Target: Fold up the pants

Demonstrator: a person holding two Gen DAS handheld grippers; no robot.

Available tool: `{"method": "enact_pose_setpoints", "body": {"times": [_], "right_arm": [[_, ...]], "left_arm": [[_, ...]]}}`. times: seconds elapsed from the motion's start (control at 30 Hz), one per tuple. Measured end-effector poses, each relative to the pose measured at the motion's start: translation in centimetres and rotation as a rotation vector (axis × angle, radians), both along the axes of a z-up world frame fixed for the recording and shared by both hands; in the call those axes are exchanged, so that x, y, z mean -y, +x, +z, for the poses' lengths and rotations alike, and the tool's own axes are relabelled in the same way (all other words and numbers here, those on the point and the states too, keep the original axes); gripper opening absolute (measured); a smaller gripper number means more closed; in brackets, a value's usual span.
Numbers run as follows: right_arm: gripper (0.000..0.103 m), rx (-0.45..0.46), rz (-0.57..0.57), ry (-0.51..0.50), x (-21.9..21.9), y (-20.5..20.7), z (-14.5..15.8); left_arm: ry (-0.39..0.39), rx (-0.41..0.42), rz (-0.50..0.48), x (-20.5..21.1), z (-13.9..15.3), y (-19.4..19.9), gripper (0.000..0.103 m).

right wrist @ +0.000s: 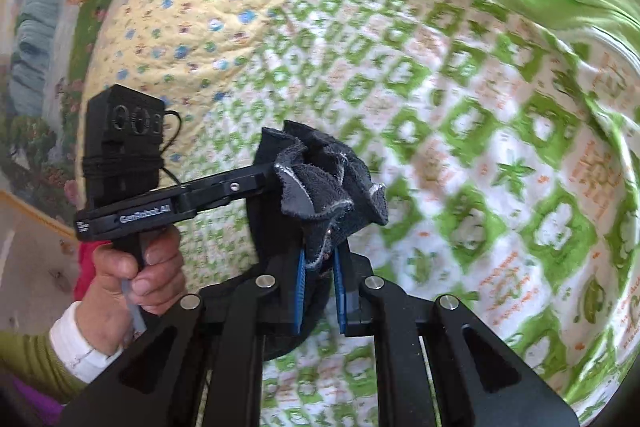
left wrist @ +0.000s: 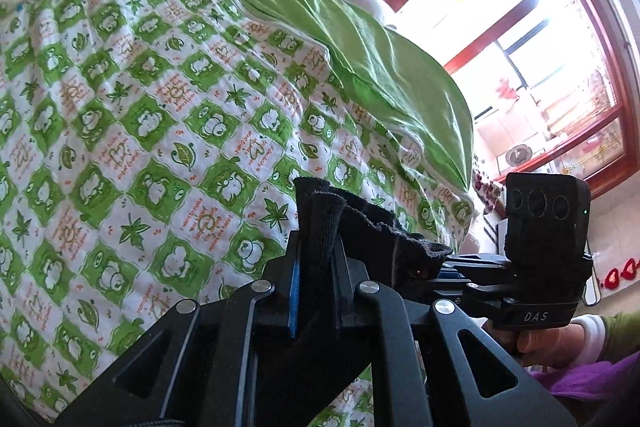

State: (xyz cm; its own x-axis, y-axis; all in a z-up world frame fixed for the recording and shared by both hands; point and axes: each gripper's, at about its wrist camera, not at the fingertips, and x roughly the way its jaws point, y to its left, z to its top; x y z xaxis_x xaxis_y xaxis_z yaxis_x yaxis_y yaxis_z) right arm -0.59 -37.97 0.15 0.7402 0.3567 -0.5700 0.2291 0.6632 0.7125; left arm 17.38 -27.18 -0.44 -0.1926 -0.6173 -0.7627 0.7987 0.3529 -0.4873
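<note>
Around my two tools lies one green-and-white patterned quilt (left wrist: 160, 115) with a plain green sheet (left wrist: 340, 39) heaped along its far side, a yellow flowered quilt (right wrist: 192, 7) beyond it, and a red-framed window (left wrist: 560, 67) off to the side; nothing blocks my fingers. The pants (left wrist: 320, 227) are a single dark, fuzzy garment, bunched and ruffled at the edge, raised above the quilt. My left gripper (left wrist: 316, 291) and my right gripper (right wrist: 322, 291) each pinch a fold of that cloth, though the right view is blurred.
</note>
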Motion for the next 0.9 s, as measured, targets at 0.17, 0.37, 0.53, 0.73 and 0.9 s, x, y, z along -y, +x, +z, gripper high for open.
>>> {"method": "enact_pose_setpoints", "body": {"times": [0.17,0.37,0.53,0.73,0.9], "right_arm": [[0.014,0.09,0.148,0.014,-3.2,0.9,2.8],[0.014,0.103,0.282,0.029,-7.4,2.9,3.7],[0.014,0.079,0.372,0.053,-10.0,4.4,3.0],[0.014,0.014,0.466,0.092,-12.6,5.7,0.5],[0.014,-0.033,0.523,0.09,-14.7,6.7,-1.6]], "left_arm": [[-0.06,0.008,0.043,-4.0,1.9,-0.3,0.011],[-0.104,0.011,0.127,-9.4,3.3,-0.7,0.011],[-0.127,-0.015,0.217,-13.7,3.0,-0.6,0.011],[-0.117,-0.032,0.293,-17.3,0.8,-1.1,0.011],[-0.091,-0.066,0.362,-20.0,-1.8,-1.1,0.011]]}}
